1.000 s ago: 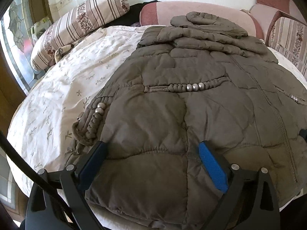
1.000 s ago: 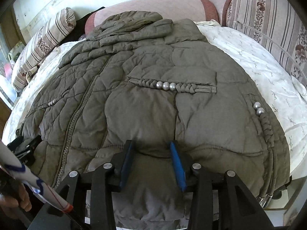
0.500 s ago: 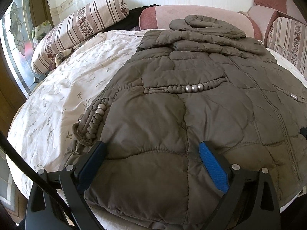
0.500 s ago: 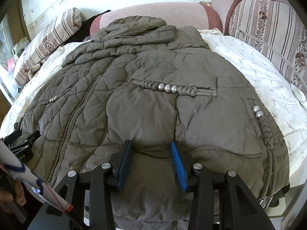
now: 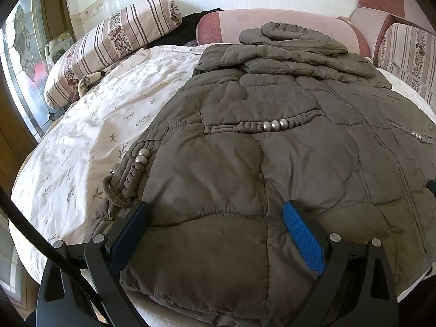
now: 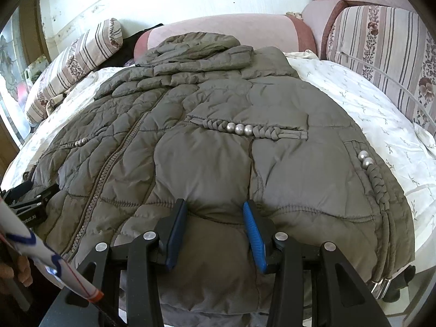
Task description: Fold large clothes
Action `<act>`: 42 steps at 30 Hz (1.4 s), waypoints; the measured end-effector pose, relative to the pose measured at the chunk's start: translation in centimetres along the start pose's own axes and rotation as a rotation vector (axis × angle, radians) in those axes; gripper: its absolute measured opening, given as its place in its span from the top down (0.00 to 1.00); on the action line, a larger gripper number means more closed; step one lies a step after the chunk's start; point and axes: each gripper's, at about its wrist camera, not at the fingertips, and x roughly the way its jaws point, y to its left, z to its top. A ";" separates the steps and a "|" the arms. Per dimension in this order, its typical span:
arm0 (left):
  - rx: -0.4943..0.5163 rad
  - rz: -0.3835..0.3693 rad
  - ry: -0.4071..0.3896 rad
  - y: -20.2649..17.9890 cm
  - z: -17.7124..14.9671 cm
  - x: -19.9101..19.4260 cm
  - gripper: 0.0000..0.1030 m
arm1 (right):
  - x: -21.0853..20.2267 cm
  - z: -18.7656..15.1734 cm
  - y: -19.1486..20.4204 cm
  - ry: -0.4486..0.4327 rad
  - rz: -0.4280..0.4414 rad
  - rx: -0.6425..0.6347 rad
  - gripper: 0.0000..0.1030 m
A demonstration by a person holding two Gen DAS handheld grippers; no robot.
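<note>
A large olive quilted down coat [image 5: 272,147] lies flat on the bed, hood towards the far wall, hem towards me. It also fills the right wrist view [image 6: 218,150], with its zip left of centre. My left gripper [image 5: 215,209] is open wide, its blue pads straddling the hem near the coat's left corner. My right gripper [image 6: 215,204] is partly closed, its pads pressing a fold of the coat's hem between them. The left gripper also shows at the left edge of the right wrist view [image 6: 30,199].
The bed has a white floral sheet [image 5: 103,125]. A striped pillow [image 5: 117,35] lies at the far left, a pink bolster [image 5: 272,21] at the head, striped cushions [image 6: 381,49] at the far right. A window [image 5: 24,62] is at the left.
Both views have pulled back and risen slightly, so more of the wall and cushions shows. The coat lies as before and both grippers keep their openings.
</note>
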 end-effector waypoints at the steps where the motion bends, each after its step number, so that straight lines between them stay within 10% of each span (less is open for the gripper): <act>1: 0.000 0.000 -0.002 0.0 0.0 0.0 0.05 | 0.0 0.0 0.0 -0.001 0.002 0.000 0.55; 15: 0.016 0.004 -0.053 -0.1 -0.5 0.0 0.04 | -0.8 -0.2 -1.1 -0.001 0.081 0.013 0.53; 17: 0.019 0.004 -0.062 -0.1 -0.6 0.0 0.04 | -1.2 -0.1 -1.4 0.009 0.090 0.025 0.33; 22: 0.026 0.000 -0.081 -0.1 -0.8 0.0 0.04 | -3.5 -0.3 -3.1 -0.014 0.108 0.087 0.30; 33: 0.032 -0.070 -0.039 1.0 -0.4 -1.3 0.04 | -7.5 -2.2 -15.2 -0.150 0.007 0.519 0.24; 42: -0.351 -0.192 0.000 11.8 0.4 -2.6 0.04 | -6.3 -3.1 -18.7 -0.109 0.099 0.658 0.33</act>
